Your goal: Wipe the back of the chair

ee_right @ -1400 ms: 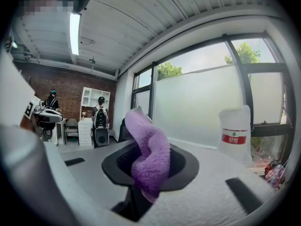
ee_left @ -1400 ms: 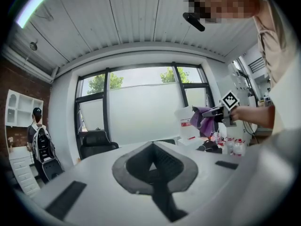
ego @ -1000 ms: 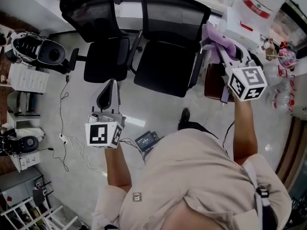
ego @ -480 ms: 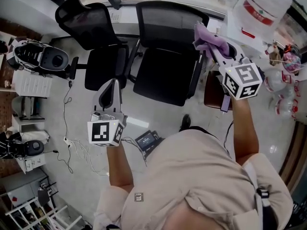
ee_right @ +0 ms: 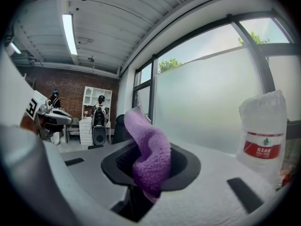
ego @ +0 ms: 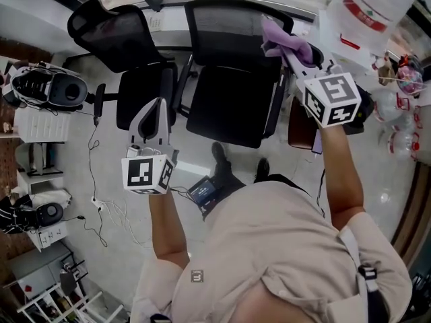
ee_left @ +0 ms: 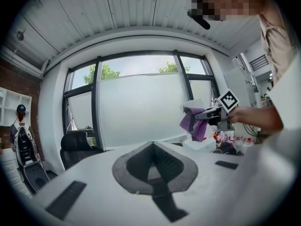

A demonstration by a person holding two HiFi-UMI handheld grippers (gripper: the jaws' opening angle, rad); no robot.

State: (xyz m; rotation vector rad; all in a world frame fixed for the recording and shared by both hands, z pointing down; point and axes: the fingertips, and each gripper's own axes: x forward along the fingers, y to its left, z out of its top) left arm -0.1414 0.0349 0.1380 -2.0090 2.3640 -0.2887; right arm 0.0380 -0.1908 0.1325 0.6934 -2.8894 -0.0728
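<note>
Pale office floor [ego: 377,180], frosted windows. The right gripper [ego: 286,54] pinches a purple cloth [ego: 283,39] beside the black chair [ego: 232,99] back. The left gripper [ego: 158,106] is closed, empty.

Left gripper [ego: 159,108] forward, jaws together, empty; right gripper [ego: 291,54] outstretched, jaws gripping cloth [ego: 279,36]

Your right gripper [ego: 291,54] has its jaws pinched on the purple cloth [ego: 281,38]. The mesh back [ego: 229,20] of the chair stands just left of them, and its armrest [ego: 273,106] lies below them. To the right of those jaws the water bottle [ego: 369,5] stands near, so room is tight there. Your left gripper [ego: 157,108], jaws together and empty, has the second chair [ego: 111,36] ahead of and under its jaws. There is bare floor [ego: 192,148] to their right, and only a narrow gap between the two chairs.
</note>
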